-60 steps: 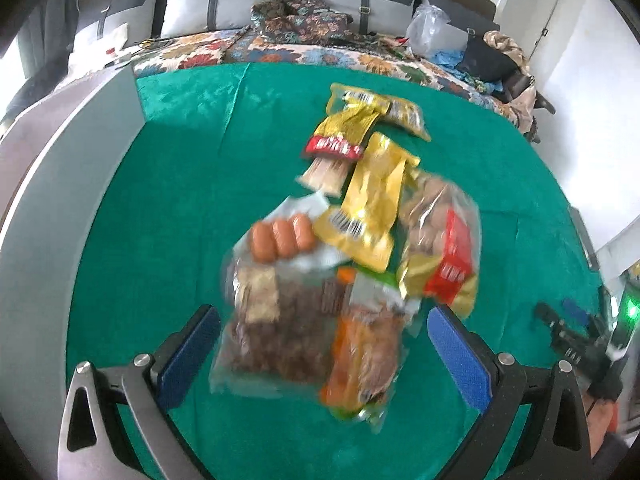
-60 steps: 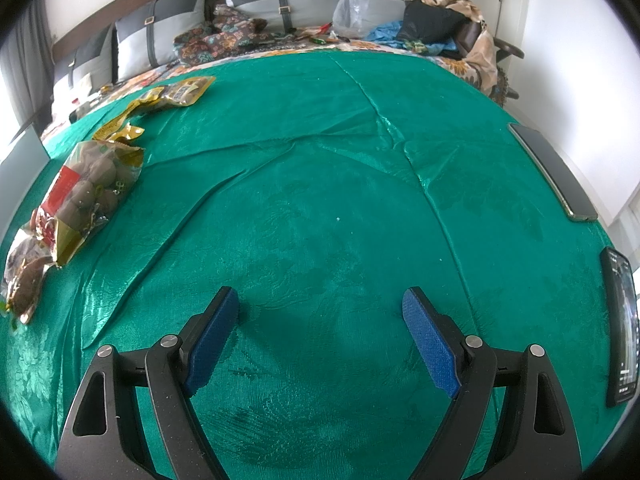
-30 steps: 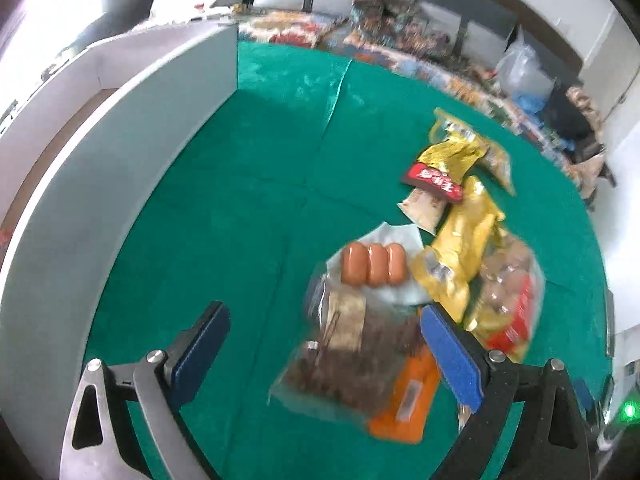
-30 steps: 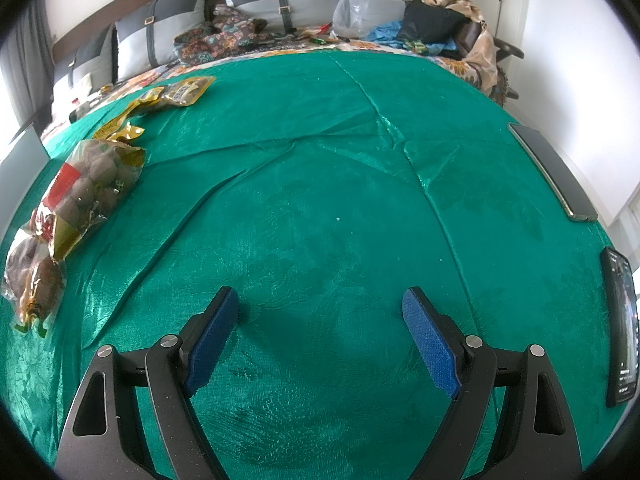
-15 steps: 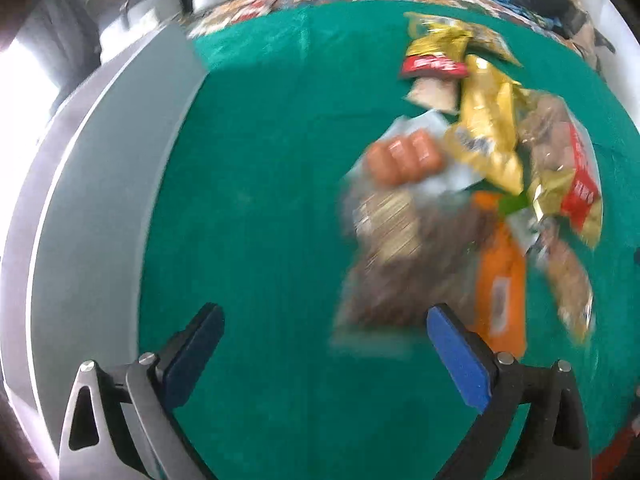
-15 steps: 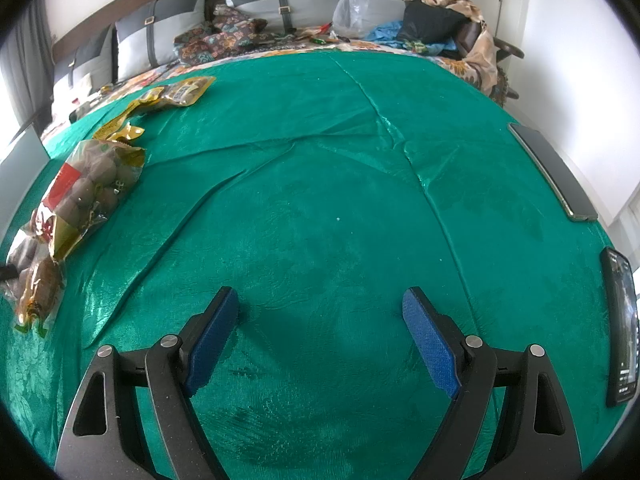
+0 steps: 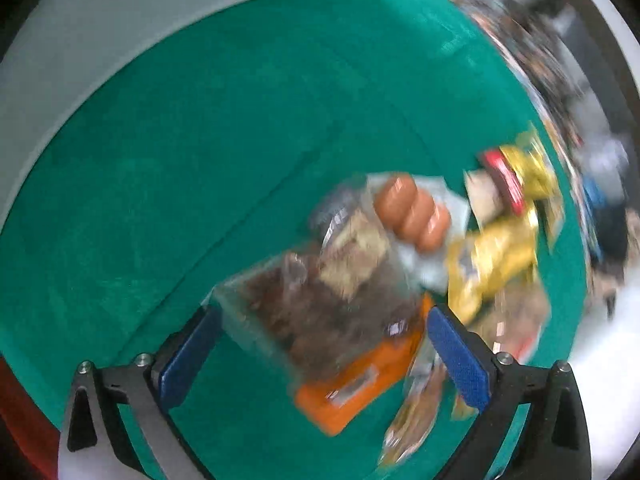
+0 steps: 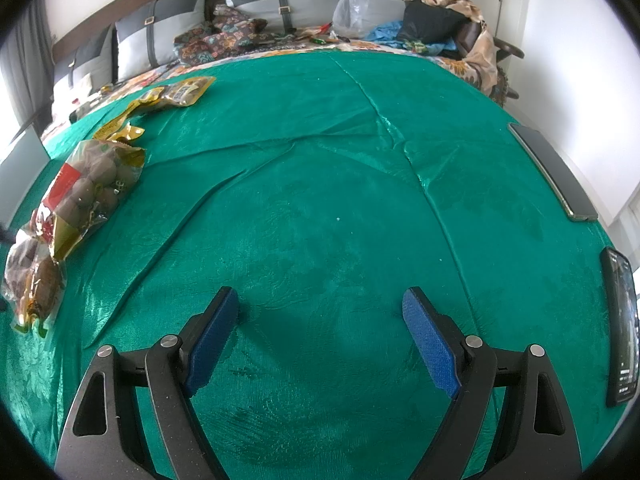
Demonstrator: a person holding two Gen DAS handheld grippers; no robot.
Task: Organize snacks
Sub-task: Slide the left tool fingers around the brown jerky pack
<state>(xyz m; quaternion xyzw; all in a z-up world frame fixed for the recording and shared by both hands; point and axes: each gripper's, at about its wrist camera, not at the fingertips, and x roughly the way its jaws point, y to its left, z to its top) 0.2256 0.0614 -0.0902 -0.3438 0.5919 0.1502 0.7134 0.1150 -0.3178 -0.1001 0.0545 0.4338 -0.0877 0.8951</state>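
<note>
A pile of snack packets lies on the green cloth [image 7: 180, 152]. In the blurred left wrist view my left gripper [image 7: 320, 344] is open, its blue pads straddling a clear bag of brown snacks [image 7: 320, 304] that lies over an orange packet [image 7: 360, 384]. A sausage pack [image 7: 412, 216] and yellow packets [image 7: 492, 256] lie beyond. My right gripper [image 8: 320, 336] is open and empty over bare cloth. The right wrist view shows a bag of brown balls [image 8: 88, 196] and yellow packets [image 8: 176, 94] at the far left.
A grey-white box wall [image 7: 100, 40] curves along the left of the cloth. Two dark phones [image 8: 552, 168] [image 8: 620, 320] lie near the right edge. Pillows [image 8: 280, 0] and clutter sit beyond the cloth.
My left gripper has swung and moved in, so the clear brown-snack bag now sits between its open pads. The right gripper has not moved.
</note>
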